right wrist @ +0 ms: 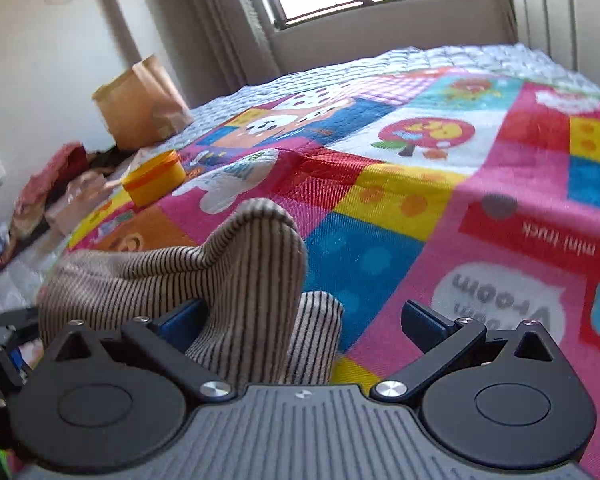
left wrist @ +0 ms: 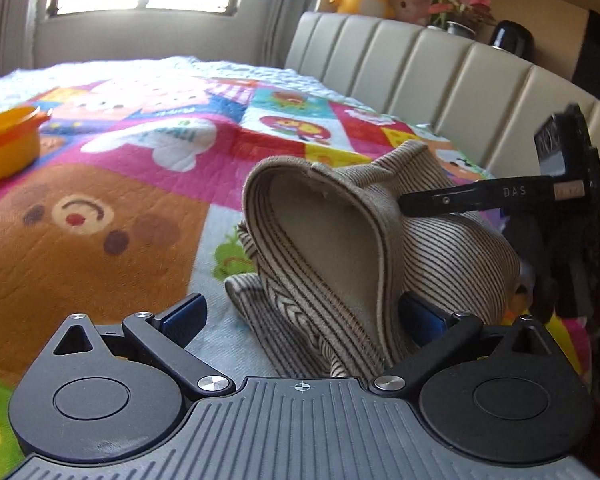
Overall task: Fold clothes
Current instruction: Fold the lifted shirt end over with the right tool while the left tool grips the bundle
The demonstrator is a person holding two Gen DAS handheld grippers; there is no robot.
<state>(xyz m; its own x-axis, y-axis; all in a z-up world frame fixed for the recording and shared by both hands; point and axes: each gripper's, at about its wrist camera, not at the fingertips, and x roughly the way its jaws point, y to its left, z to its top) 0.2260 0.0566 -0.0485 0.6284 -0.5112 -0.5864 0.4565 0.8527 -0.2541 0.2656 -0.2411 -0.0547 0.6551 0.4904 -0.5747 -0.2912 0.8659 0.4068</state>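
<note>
Striped garment [left wrist: 340,240] stands bunched on the bed's cartoon quilt [left wrist: 100,200], loose between the wide left tongs [left wrist: 300,312] and wide right tongs [right wrist: 300,316]; flattening it first would likely ease a clean fold.

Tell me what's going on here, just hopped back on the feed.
A person with a gripper in each hand is folding a striped beige garment on a bed covered by a colourful cartoon quilt. The left gripper is open, with a bunched fold of the garment between its fingers. The right gripper is open too, the cloth against its left finger only. The garment sits crumpled, not yet folded. An orange tub stands farther back on the quilt.
</note>
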